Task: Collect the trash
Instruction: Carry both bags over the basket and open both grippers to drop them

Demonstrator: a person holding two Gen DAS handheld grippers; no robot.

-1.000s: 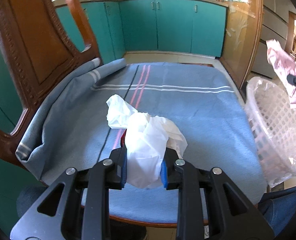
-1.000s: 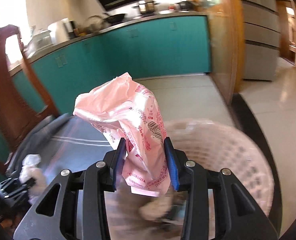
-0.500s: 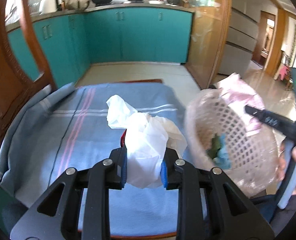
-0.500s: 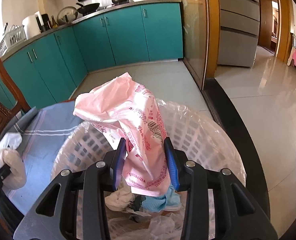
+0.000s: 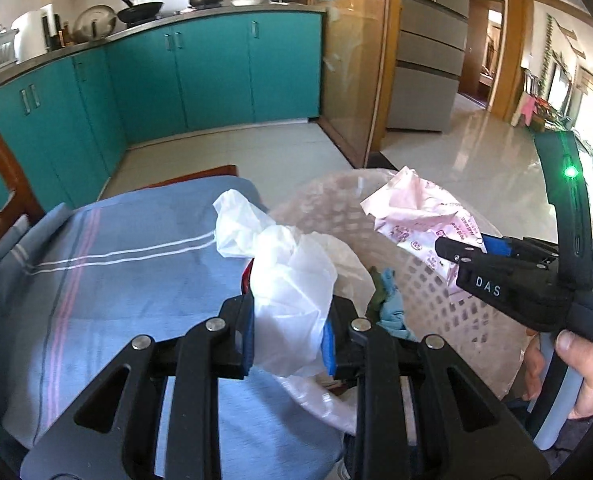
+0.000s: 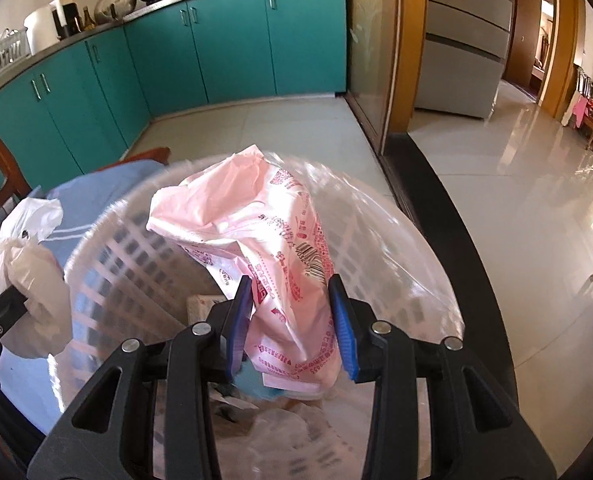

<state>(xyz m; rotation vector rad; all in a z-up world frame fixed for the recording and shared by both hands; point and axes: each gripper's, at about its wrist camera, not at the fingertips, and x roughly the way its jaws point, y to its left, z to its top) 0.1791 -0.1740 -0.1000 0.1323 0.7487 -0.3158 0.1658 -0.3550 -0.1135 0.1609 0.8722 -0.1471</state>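
My left gripper [image 5: 288, 336] is shut on a crumpled white plastic bag [image 5: 284, 276] and holds it at the near left rim of a pale lattice trash basket [image 5: 436, 292]. My right gripper [image 6: 292, 320] is shut on a pink printed plastic bag [image 6: 272, 240] and holds it over the inside of the basket [image 6: 136, 256]. The right gripper also shows in the left wrist view [image 5: 468, 254], with the pink bag [image 5: 420, 216] above the basket's far side. The white bag shows at the left of the right wrist view [image 6: 28, 280]. Several scraps [image 5: 388, 300] lie in the basket.
A blue striped cloth [image 5: 116, 280] covers the table to the left of the basket. Teal cabinets [image 5: 196, 72] run along the back wall. A wooden chair [image 5: 0, 184] stands at the far left. Glossy tiled floor [image 6: 528, 184] lies to the right.
Both grippers have moved towards the basket. The white bag is now at its rim, and the pink bag hangs lower over its inside. Both grips are unchanged.
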